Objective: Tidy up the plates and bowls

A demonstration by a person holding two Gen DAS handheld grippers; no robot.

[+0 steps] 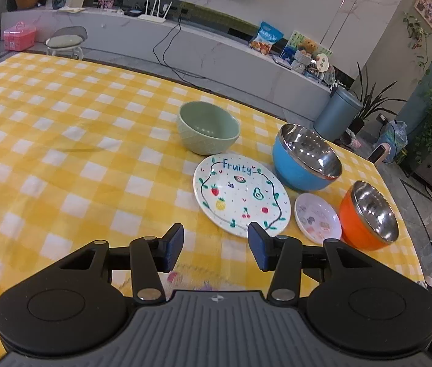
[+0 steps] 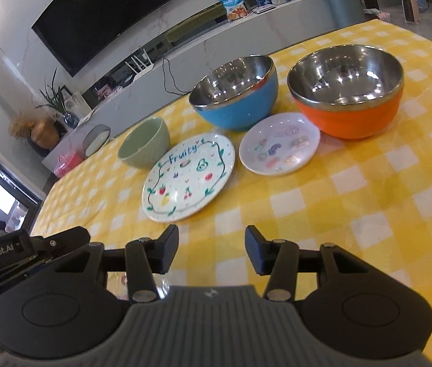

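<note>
Beneath your left gripper (image 1: 215,246) a patch of something with pinkish and purple marks lies on the surface (image 1: 63,159), mostly hidden by the gripper body and too blurred to name; a similar patch shows under your right gripper (image 2: 211,249). The designs on the small plate (image 2: 280,148) are too faint to read. Part of the left device juts in at 9 o'clock in the right wrist view, cut off by the edge.

Count three bowls: green bowl (image 1: 208,127), blue bowl (image 1: 306,160), orange bowl (image 1: 368,214). Count two plates: the fruit plate (image 1: 241,200) and the small one, which sits at 3 o'clock of it, between it and the orange bowl. The green bowl stands at 11 o'clock of the fruit plate.

Both your grippers stand partly open with nothing between the fingers.
</note>
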